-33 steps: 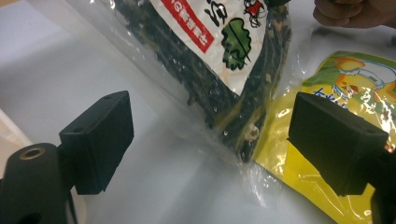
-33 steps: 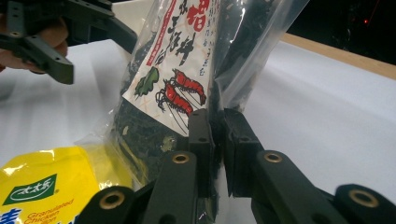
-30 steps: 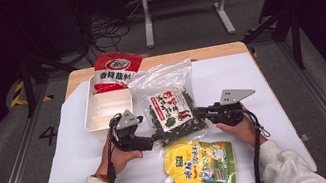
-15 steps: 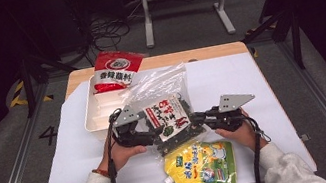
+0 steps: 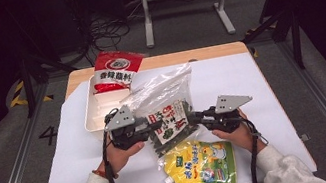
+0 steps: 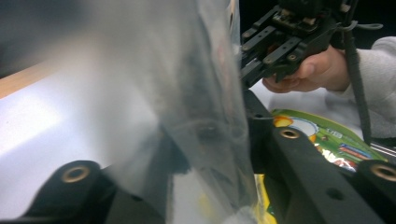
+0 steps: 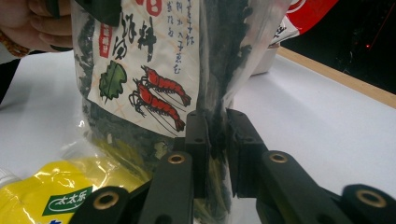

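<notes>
A clear zip bag (image 5: 166, 87) holding a dark seaweed pack (image 5: 168, 122) with a prawn label hangs between my two grippers at the table's middle. My left gripper (image 5: 150, 127) has the bag's left edge, and its jaws have just been closing with the clear film (image 6: 187, 93) between them. My right gripper (image 5: 192, 116) is shut on the bag's right edge. Its pads pinch the plastic beside the seaweed pack (image 7: 140, 70) at my right gripper (image 7: 215, 135). My left gripper (image 6: 210, 144) looks across at the other hand.
A yellow spouted pouch (image 5: 200, 166) lies flat near the front edge, under the bag. A white tray (image 5: 92, 115) at the back left holds a red pouch (image 5: 115, 69). White paper (image 5: 261, 84) covers the table; dark floor, cables and stand legs lie beyond it.
My left gripper's jaws have closed on the bag's left edge, and that hand has risen a little. The bag stands more upright. The right hand has stayed put.
</notes>
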